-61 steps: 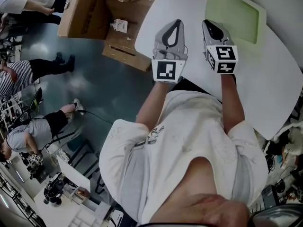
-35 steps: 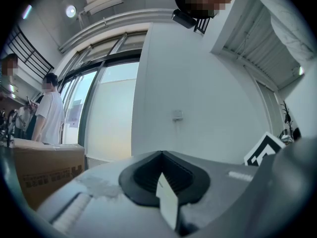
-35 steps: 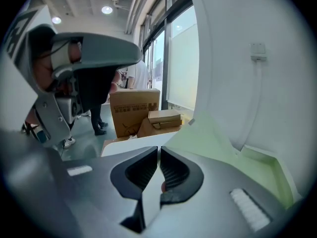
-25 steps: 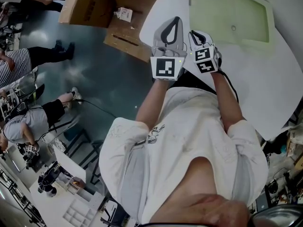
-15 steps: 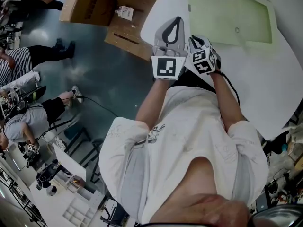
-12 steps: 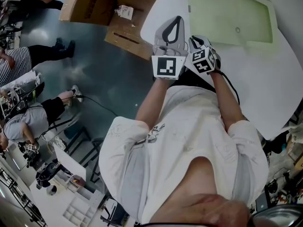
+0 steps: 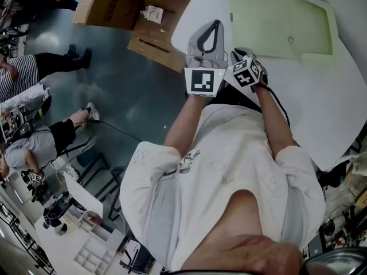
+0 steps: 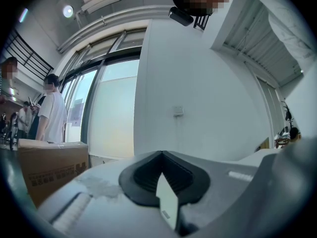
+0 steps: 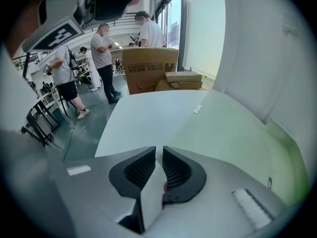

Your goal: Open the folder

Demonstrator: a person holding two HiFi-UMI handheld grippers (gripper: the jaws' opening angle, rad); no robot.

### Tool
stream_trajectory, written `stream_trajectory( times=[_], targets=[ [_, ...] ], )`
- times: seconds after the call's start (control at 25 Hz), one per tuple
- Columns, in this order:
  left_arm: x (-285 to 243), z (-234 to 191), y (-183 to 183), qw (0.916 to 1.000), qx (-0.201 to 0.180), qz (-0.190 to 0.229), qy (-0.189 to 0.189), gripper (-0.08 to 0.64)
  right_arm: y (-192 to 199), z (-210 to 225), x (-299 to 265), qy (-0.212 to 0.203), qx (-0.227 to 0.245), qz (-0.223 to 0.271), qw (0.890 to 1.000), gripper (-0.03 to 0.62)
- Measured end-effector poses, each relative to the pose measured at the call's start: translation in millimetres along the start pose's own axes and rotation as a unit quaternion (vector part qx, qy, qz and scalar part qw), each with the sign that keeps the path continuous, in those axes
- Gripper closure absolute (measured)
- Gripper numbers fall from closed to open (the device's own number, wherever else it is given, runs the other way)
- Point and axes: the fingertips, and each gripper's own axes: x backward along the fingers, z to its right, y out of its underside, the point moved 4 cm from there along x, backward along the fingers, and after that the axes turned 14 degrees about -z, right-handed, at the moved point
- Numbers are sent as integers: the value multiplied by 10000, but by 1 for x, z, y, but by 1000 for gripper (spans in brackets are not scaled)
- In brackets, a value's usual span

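The pale green folder [image 7: 281, 22] lies flat on the white table [image 7: 321, 107], just ahead of my right gripper [image 9: 158, 151]. That gripper tilts down toward the folder's near edge. Its jaws have just been opening and stand a narrow slit apart, with nothing between them. My left gripper [image 8: 161, 153] hangs off the folder's left side, jaws pressed together and empty (it faces a wall). A small white label [image 9: 198, 108] sits at the folder's left edge, too small to read. The print on the cardboard box [image 8: 49, 162] left of the folder is also unreadable.
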Motion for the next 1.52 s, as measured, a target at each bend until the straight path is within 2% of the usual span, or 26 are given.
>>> stream_trajectory(
  times=[0.36, 0.84, 1.0, 1.52],
  targets=[
    [0, -5, 5, 10000, -5, -7, 1, 566, 9, -3, -19, -301, -179, -385, 9986, 538],
    [1, -3, 2, 10000, -21, 30, -20, 566, 13, -1, -18, -396, -331, -371, 9980, 531],
    [1, -3, 2, 10000, -28, 35, 5, 566, 12, 5, -15, -526, -751, -218, 9955, 543],
    [-3, 3, 2, 9998, -77, 82, 168, 566, -2, 11, 20, -326, -818, 419, 9952, 532]
  ],
)
